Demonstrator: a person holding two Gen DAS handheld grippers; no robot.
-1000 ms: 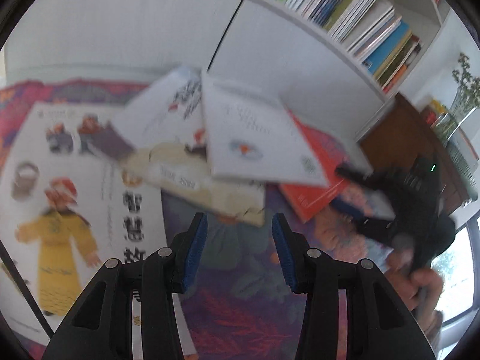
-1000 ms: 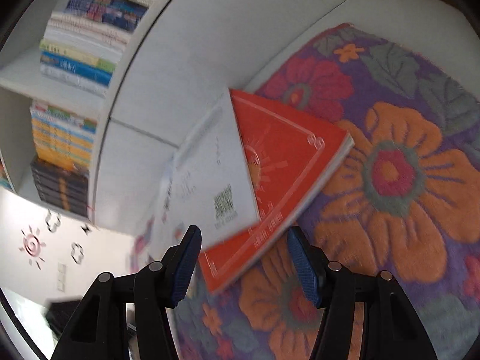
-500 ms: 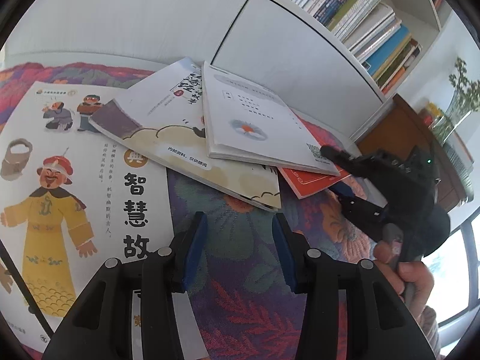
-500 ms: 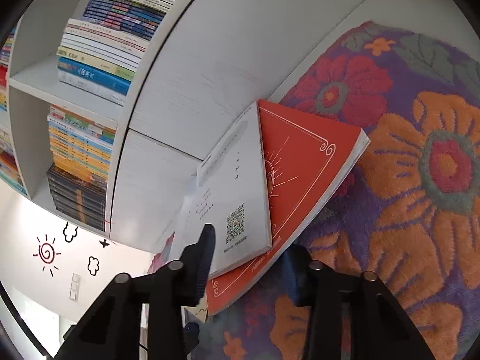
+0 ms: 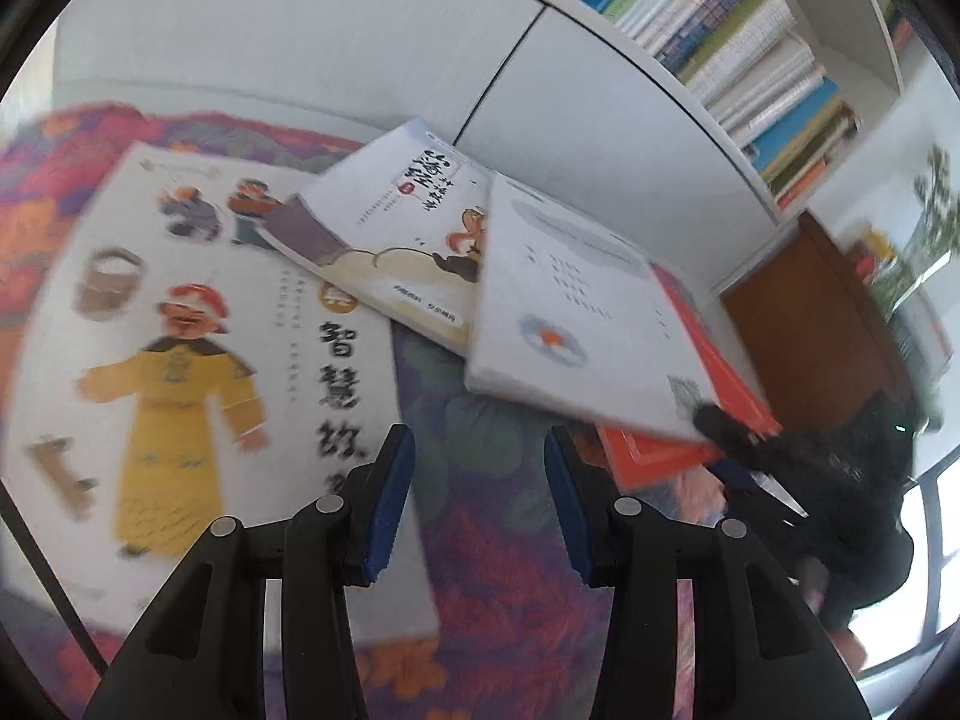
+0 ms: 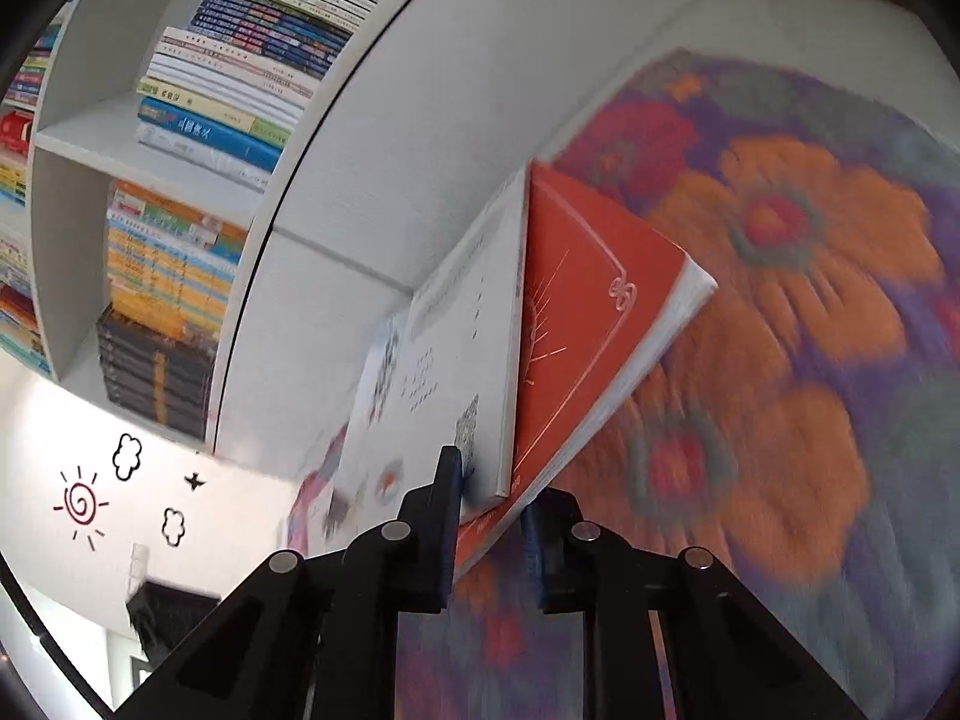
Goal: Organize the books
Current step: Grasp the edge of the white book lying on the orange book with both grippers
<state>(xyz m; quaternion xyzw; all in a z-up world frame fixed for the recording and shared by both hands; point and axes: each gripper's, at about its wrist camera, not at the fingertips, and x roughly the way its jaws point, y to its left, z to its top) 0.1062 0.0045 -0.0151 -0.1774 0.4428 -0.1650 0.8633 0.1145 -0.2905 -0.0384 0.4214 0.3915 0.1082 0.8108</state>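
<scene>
Several books lie overlapping on a floral rug [image 5: 498,570]. A large picture book [image 5: 198,360] with a yellow-robed figure is on the left, and a cream-covered book [image 5: 384,228] lies partly on it. A white book [image 5: 570,324] rests on a red book [image 5: 720,384]. My right gripper [image 6: 489,492] has its jaws closing on the near corner of the white book [image 6: 444,360] and the red book [image 6: 588,312], one finger above and one below. In the left wrist view it [image 5: 720,444] pinches that same corner. My left gripper [image 5: 477,438] hovers open over the rug, with nothing between its fingers.
A white bookshelf unit [image 5: 750,48] packed with books stands right behind the pile, its closed lower doors [image 6: 420,150] close to the books. A brown wooden cabinet [image 5: 798,312] and a plant [image 5: 930,228] stand to the right. Rug [image 6: 780,360] spreads out on the right.
The right gripper's jaws went from wide apart to pinched on the corner of the white and red books. The left gripper drifted a little; its jaws kept the same gap.
</scene>
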